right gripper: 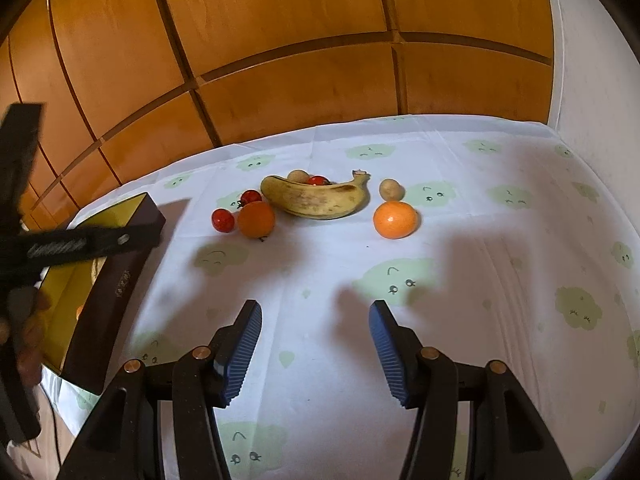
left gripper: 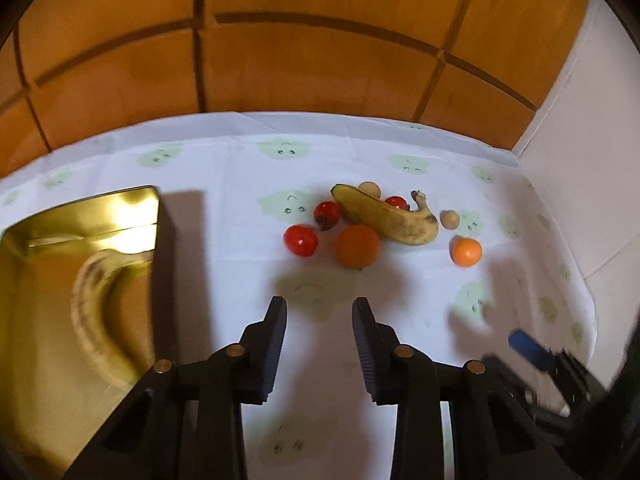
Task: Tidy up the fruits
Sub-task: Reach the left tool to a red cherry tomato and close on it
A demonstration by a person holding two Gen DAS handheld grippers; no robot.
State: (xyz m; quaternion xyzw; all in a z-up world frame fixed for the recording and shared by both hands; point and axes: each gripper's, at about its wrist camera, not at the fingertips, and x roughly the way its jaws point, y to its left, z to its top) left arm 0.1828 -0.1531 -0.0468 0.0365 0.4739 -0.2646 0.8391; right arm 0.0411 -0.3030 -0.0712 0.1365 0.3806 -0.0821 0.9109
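A gold-lined box (left gripper: 80, 216) with dark walls stands at the left and holds one spotted banana (left gripper: 94, 320). A second banana (left gripper: 384, 218) lies on the cloth among three red tomatoes (left gripper: 301, 240), two oranges (left gripper: 357, 246) and two small brown fruits (left gripper: 449, 218). My left gripper (left gripper: 319, 308) is open and empty, above the cloth just right of the box. My right gripper (right gripper: 315, 312) is open and empty, short of the fruit group: banana (right gripper: 316, 200), orange (right gripper: 395, 219), orange (right gripper: 256, 219), tomato (right gripper: 223, 220). The box (right gripper: 116, 280) lies at its left.
The table wears a white cloth (right gripper: 500, 240) with green cloud faces. A wooden panelled wall (left gripper: 304, 60) stands behind the table and a white wall (right gripper: 592, 80) on the right. The right gripper's blue pad (left gripper: 528, 346) shows at the left wrist view's lower right.
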